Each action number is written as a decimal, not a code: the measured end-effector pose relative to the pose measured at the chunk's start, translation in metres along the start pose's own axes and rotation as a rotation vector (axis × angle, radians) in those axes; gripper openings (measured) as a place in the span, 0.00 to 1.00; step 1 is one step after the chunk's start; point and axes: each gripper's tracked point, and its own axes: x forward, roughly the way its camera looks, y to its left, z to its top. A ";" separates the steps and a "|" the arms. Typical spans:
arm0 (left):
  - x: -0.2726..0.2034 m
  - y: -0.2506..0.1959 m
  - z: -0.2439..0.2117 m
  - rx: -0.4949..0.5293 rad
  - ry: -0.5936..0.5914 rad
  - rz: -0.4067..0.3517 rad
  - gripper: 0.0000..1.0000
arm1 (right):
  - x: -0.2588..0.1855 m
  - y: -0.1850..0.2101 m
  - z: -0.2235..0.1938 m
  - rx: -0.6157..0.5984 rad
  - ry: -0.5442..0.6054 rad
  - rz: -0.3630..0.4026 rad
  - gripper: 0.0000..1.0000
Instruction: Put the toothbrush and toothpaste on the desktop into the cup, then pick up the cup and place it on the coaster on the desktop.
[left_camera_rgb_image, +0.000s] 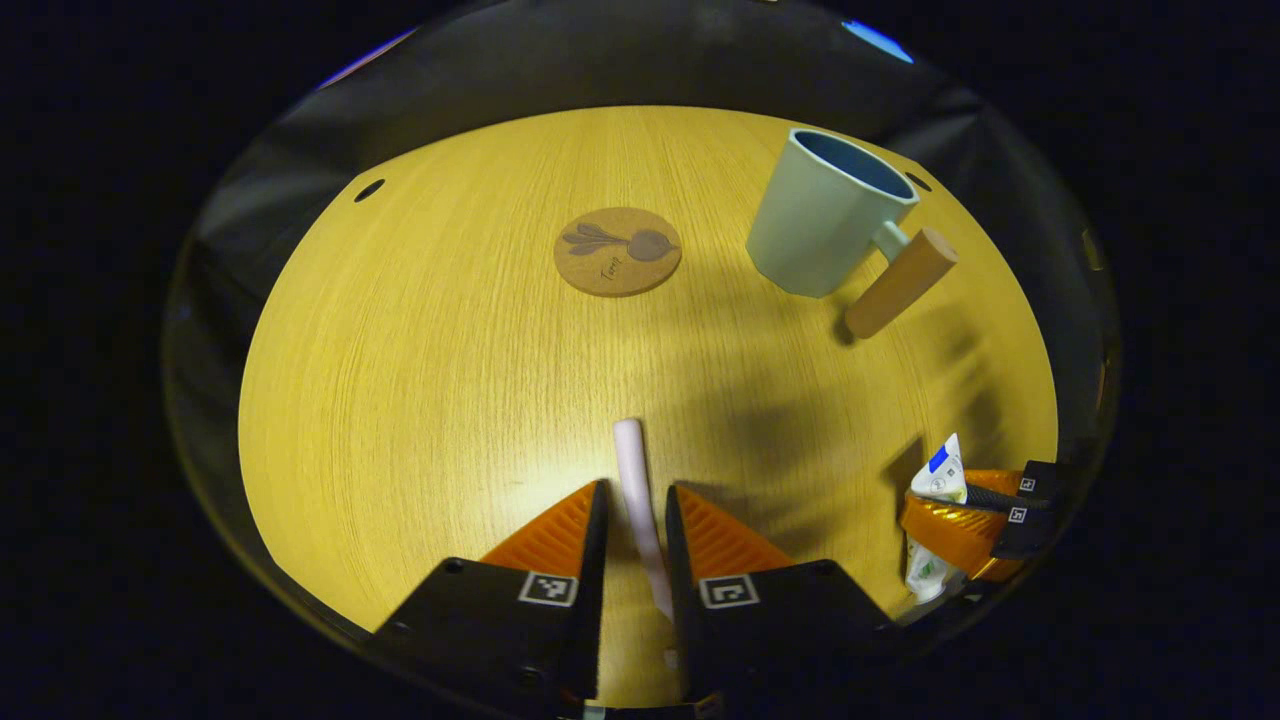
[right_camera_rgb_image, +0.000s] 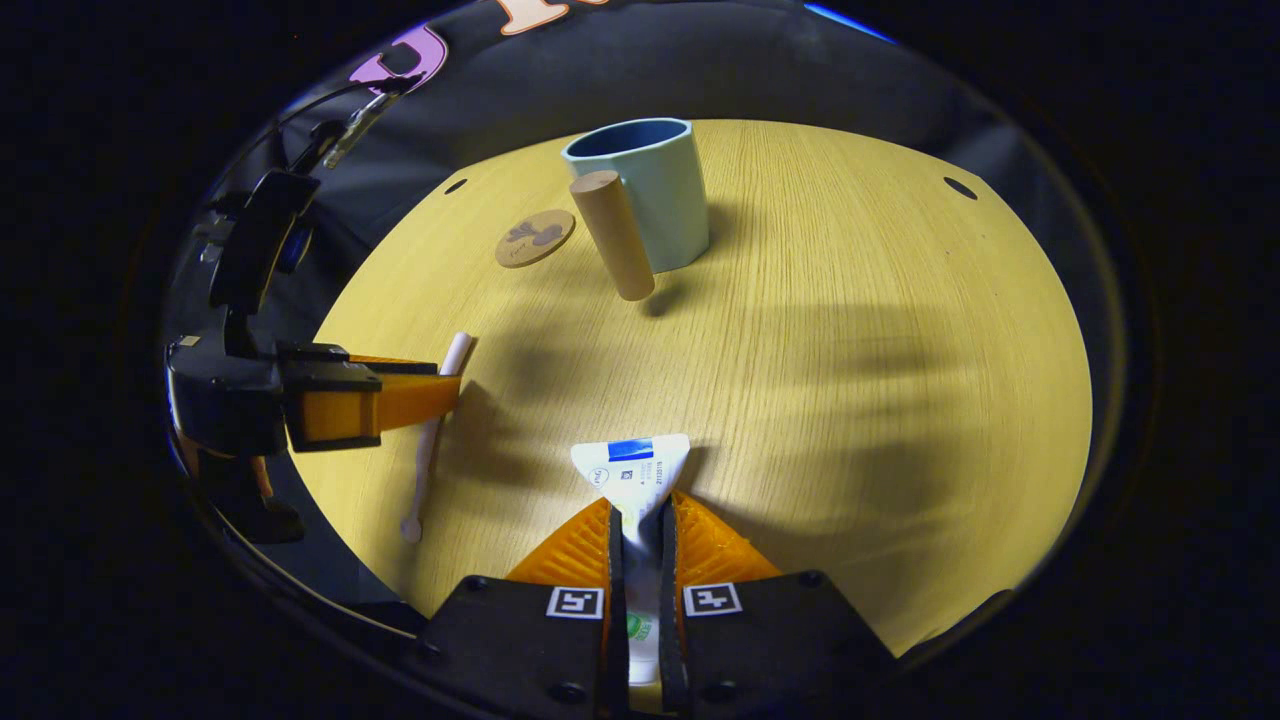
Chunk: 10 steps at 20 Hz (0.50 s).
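On the desktop, both grippers clamp: left toothbrush, right toothpaste, print illegible.

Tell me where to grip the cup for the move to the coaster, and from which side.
Grip the wooden handle, which juts out from the upright cup toward the grippers. Come from the near side, fingers straddling the cylinder across its width; it probably offers a surer hold than the wide body.

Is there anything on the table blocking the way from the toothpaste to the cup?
Nothing visible does. The right gripper is shut on the toothpaste, and bare table lies between it and the cup. The cup's wooden handle points toward the gripper, but the cup's mouth is open. The coaster sits off to the side.
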 end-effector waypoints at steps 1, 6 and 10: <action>0.001 0.000 0.003 -0.019 -0.019 -0.008 0.22 | 0.000 0.000 0.000 -0.002 -0.001 -0.001 0.15; -0.001 -0.001 0.003 -0.035 -0.063 -0.045 0.00 | 0.000 -0.001 0.000 -0.020 -0.004 -0.018 0.15; -0.001 -0.002 0.005 -0.018 -0.077 -0.046 0.00 | 0.000 -0.002 0.001 -0.032 -0.013 -0.040 0.12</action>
